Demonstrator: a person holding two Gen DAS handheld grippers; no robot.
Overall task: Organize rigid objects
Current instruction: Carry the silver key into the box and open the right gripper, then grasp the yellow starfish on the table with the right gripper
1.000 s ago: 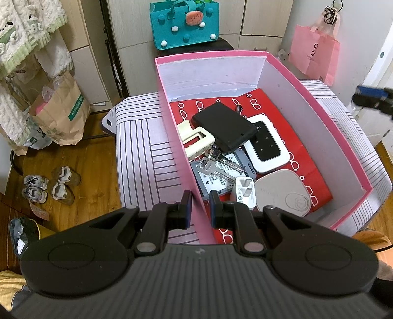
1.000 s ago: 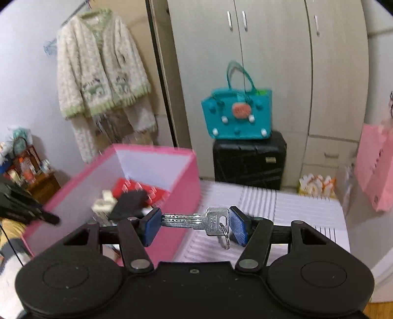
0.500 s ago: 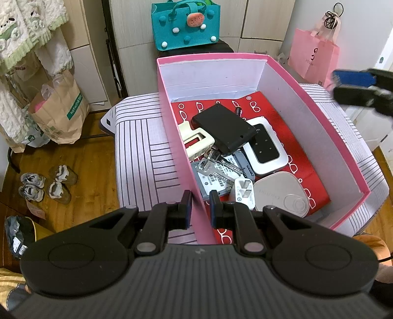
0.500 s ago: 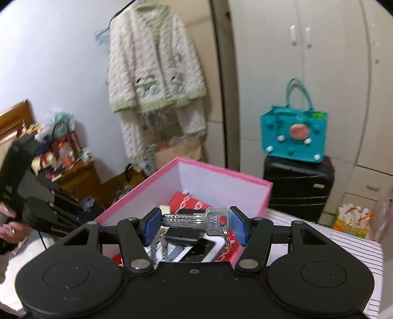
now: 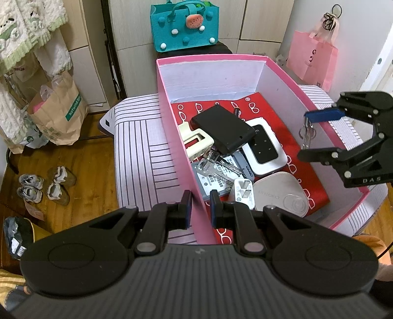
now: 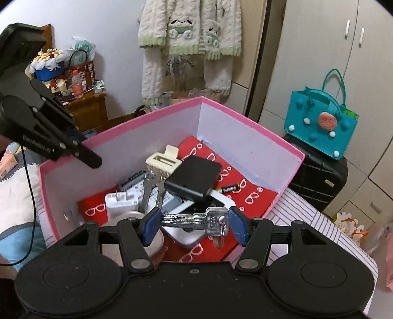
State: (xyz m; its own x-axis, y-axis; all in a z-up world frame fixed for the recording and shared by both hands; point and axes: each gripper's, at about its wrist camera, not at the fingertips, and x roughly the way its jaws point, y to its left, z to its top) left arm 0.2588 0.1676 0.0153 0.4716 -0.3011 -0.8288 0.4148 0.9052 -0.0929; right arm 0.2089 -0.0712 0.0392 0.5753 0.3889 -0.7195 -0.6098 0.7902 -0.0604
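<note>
A pink box [image 5: 211, 57] stands on a striped cushion [image 5: 142, 137]. It holds a black case [image 5: 223, 127], a white device [image 5: 265, 147], a cream clip [image 5: 194, 139], a bunch of keys [image 5: 216, 164] and a white plug [image 5: 242, 191]. My left gripper [image 5: 200, 208] is shut on the box's near left wall, one finger inside and one outside. My right gripper [image 6: 194, 220] is shut on a silver key [image 6: 194, 218], held end to end between its blue pads, ring hanging. In the left wrist view it [image 5: 310, 136] hovers over the box's right side.
A teal felt bag [image 5: 184, 22] sits on a black suitcase [image 6: 319, 176] behind the box. A pink paper bag [image 5: 312, 61] hangs at the back right. A brown paper bag [image 5: 56, 112] and small shoes [image 5: 44, 186] are on the wooden floor to the left.
The right gripper has carried the key from beside the box to above its inside and has rolled. The left gripper has stayed put on the wall.
</note>
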